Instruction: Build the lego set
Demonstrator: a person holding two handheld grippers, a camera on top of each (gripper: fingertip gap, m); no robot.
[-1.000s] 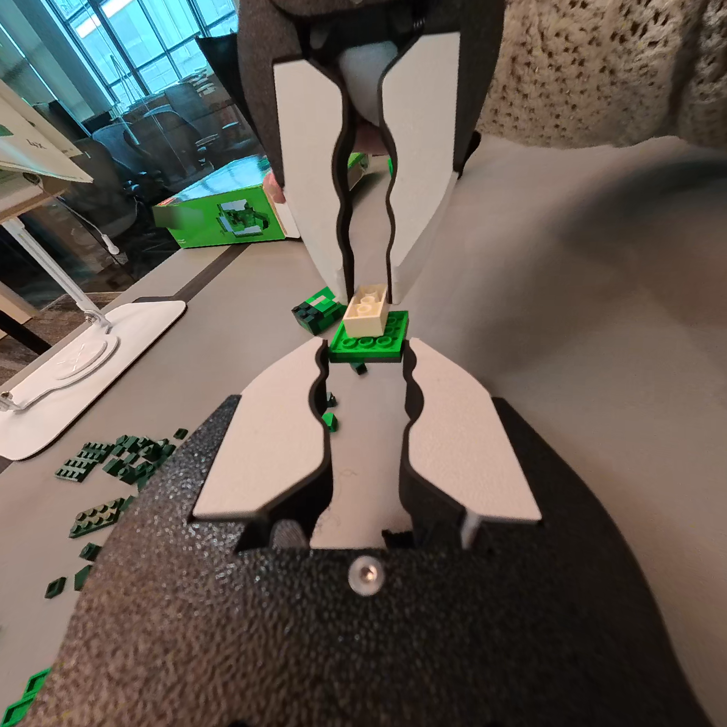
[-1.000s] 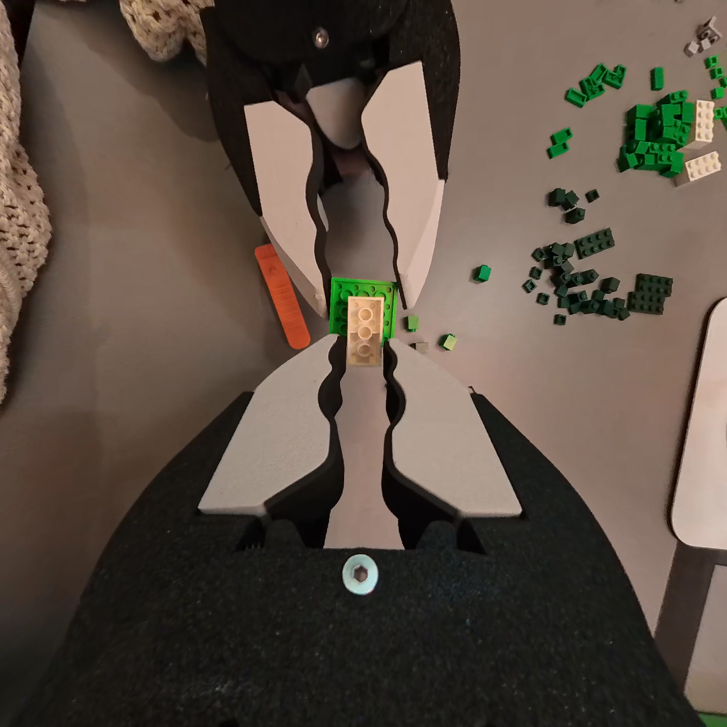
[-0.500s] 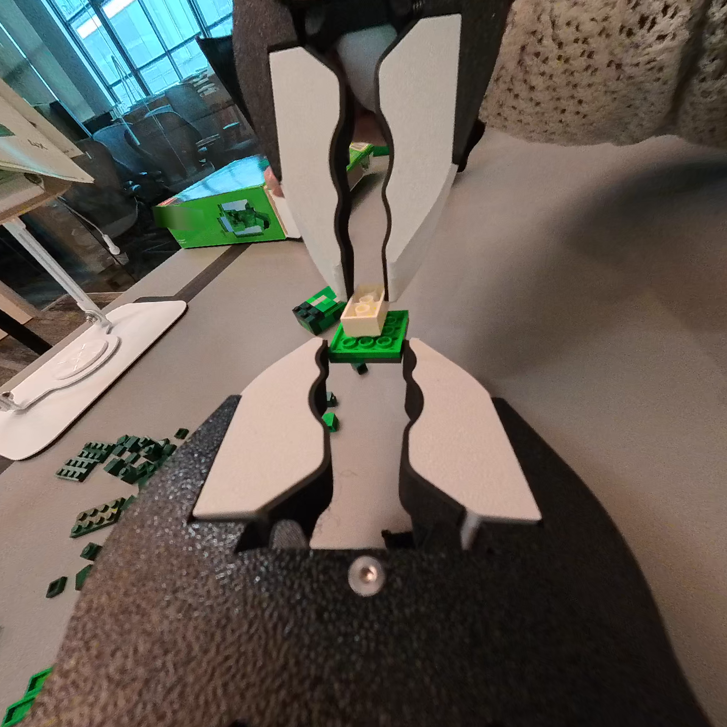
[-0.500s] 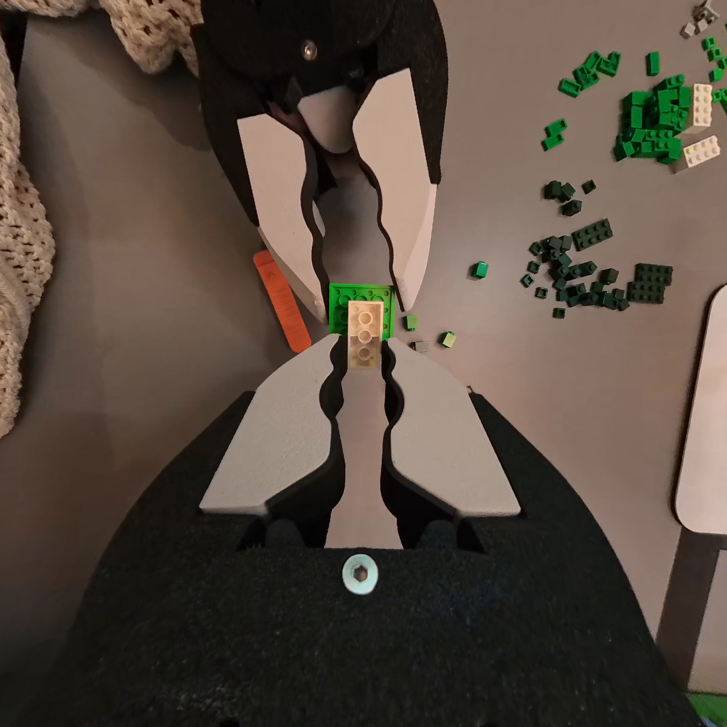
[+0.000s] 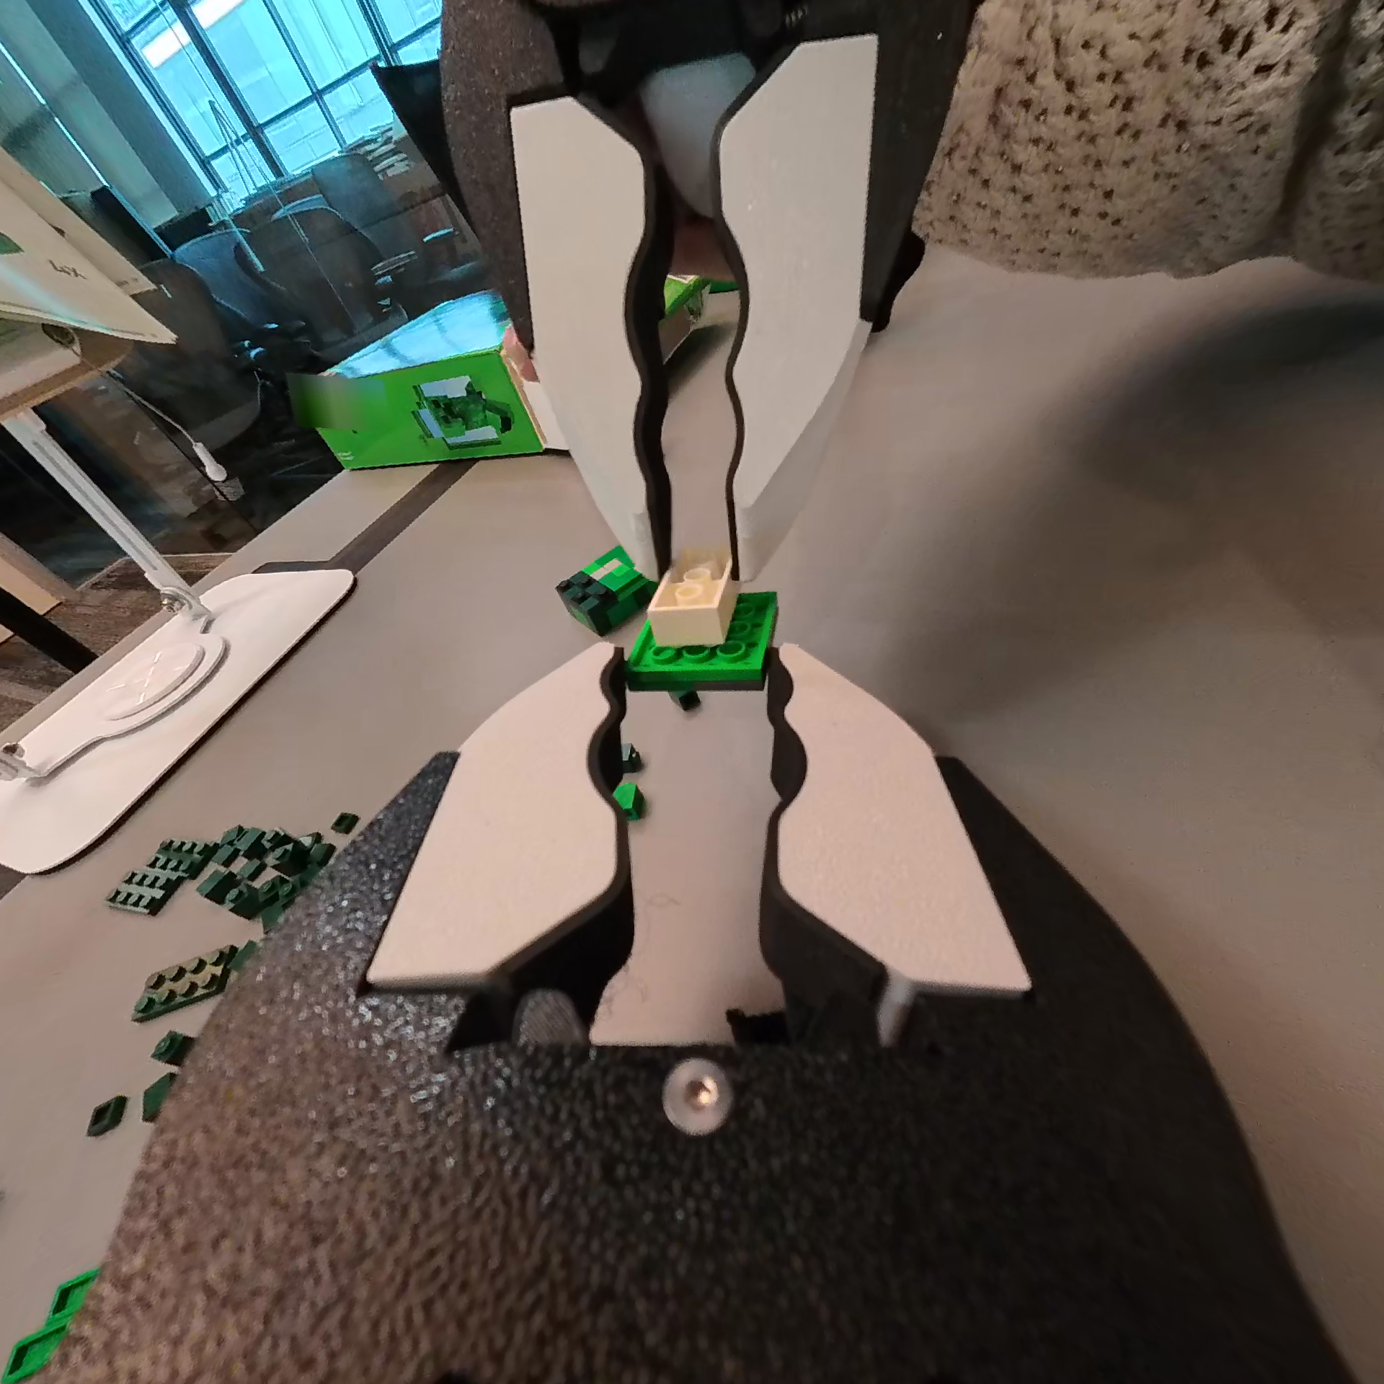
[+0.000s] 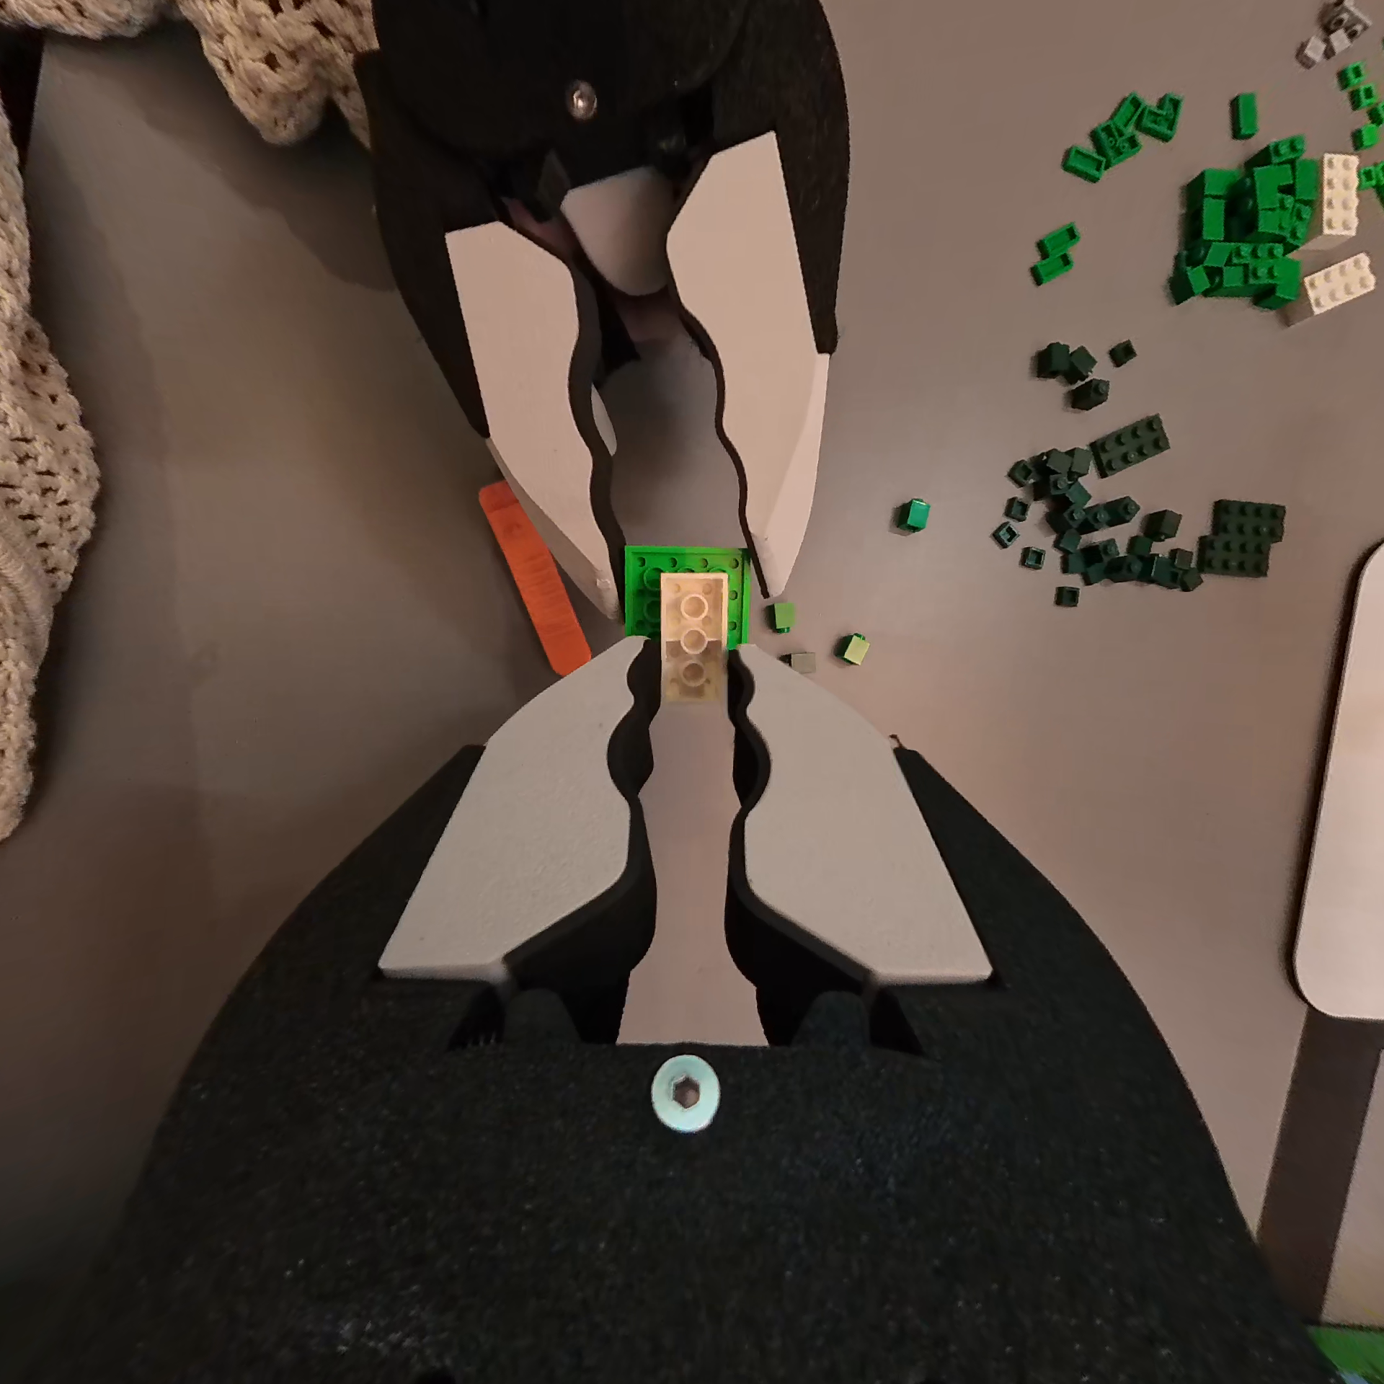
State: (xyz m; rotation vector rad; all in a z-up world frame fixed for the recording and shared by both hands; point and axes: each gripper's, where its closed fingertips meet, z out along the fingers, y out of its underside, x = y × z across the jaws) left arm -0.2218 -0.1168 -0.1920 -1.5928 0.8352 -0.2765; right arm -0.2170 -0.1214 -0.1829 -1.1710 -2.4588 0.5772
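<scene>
Left gripper point(image 5: 693, 659) pinches the bright green plate point(image 5: 704, 648) by its two side edges and holds it just above the desk point(image 5: 1048, 674), level and steady. Opposite it, the right gripper point(image 6: 693, 659) is clamped on the cream brick point(image 6: 695, 636), its fingers narrowly set around the brick's long sides. Over the last second the brick has hardly shifted: it sits at the same spot on the plate, lying across the middle studs and hanging past one edge, and it looks a touch tilted in the left wrist view. My reading is that the pressing-down step is under way and not finished, since neither gripper has let go. Loose parts wait nearby: a dark green pile point(image 6: 1108, 517), a bright green pile point(image 6: 1251, 225) with two white bricks beside it, and an orange brick separator point(image 6: 535, 584) just beside the plate. Behind, a green box point(image 5: 434, 408) lies on the desk.
</scene>
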